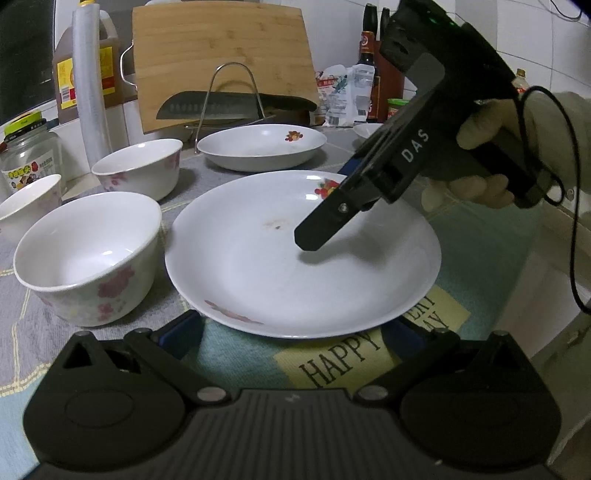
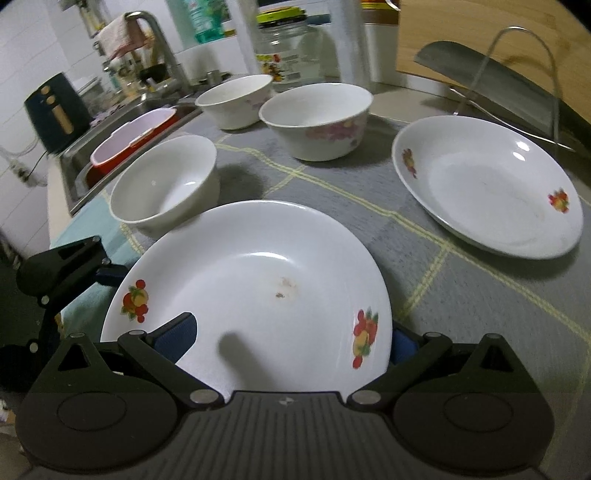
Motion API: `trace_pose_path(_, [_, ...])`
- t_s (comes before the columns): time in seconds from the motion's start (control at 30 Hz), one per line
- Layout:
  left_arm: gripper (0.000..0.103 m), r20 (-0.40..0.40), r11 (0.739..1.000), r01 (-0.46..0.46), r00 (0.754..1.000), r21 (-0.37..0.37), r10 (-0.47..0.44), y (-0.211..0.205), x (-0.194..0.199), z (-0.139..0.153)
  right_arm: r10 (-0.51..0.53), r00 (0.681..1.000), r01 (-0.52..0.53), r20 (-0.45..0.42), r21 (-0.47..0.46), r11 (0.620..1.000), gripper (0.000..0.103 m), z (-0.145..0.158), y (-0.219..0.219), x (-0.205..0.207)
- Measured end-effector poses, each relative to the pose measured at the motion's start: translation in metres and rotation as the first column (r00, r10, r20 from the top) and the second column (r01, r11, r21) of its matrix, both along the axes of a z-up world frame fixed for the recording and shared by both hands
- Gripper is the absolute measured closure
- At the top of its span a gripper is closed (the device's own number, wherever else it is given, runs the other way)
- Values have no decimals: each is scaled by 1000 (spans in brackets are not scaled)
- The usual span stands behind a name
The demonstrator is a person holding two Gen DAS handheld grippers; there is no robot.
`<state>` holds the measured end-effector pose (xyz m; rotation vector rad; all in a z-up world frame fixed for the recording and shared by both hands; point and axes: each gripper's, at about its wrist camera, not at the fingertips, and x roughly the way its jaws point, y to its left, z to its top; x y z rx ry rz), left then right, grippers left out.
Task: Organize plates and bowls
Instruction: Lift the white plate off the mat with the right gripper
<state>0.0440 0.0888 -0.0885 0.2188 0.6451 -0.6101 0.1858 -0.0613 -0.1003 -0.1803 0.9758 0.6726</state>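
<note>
You stand at a kitchen counter [image 2: 461, 295] covered by a grey checked cloth [image 2: 424, 236] with pale yellow lines. White tiled walls [image 1: 480, 33] close in behind it. To your left, a steel sink [image 2: 110, 118] is sunk into the counter, with a curved tap [image 2: 162, 48] above it and a cloth draped over the tap. The light is dim and cool, throwing soft shadows on the cloth.

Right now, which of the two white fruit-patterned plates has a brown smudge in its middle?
The near white fruit-patterned plate, the one the right tongs straddle. A brownish smudge marks its centre; the far white fruit-patterned plate by the knife rack shows none.
</note>
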Motion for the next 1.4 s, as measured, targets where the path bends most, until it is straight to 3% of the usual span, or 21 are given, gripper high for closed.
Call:
trace_pose_path(0.27, [0, -1, 1000, 29, 1000, 2, -29, 1, 3, 1, 61, 996, -59, -66, 24, 998, 0, 3, -1, 16])
trace_pose_path(0.63, [0, 21, 997, 72, 997, 31, -73, 1, 4, 3, 53, 983, -50, -175, 19, 999, 0, 8, 3, 32])
trace_pose_path(0.9, [0, 29, 995, 90, 995, 44, -91, 0, 4, 4, 23, 968, -6, -250, 70, 998, 0, 11, -5, 42])
trace_pose_path(1.4, [1, 24, 993, 106, 994, 56, -108, -2, 5, 8, 41, 968, -31, -248, 43, 999, 0, 12, 0, 40])
